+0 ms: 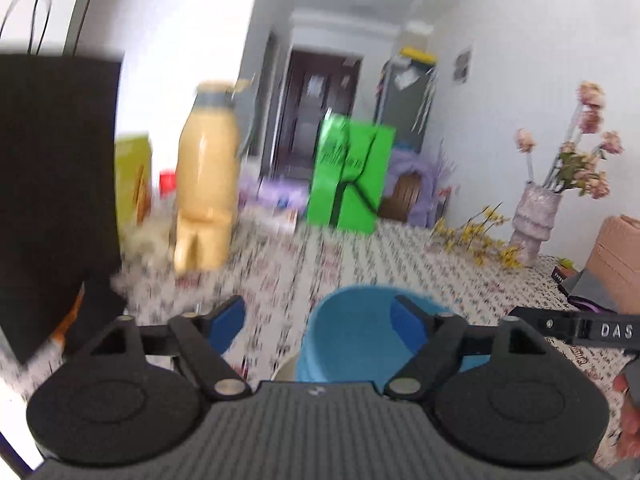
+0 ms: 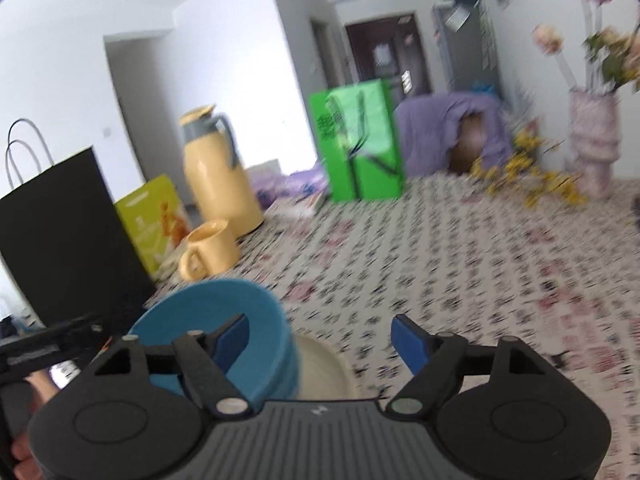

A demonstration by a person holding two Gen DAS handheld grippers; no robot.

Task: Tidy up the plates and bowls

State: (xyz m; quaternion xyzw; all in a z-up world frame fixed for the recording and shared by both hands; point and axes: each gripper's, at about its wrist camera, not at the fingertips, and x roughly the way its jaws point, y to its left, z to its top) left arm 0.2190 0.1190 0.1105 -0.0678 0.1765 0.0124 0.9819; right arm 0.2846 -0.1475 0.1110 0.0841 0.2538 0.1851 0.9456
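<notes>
My left claw (image 1: 320, 322) gapes, one pad inside the blue bowl (image 1: 356, 332); my right claw (image 2: 320, 336) gapes too; its arm reads "DAS".

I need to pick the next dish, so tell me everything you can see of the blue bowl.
The blue bowl is matte, plain, round and deep, upright on the floral cloth. It sits against, perhaps in, a cream dish; blur hides which. The left gripper has one finger inside it, jaws open.
</notes>
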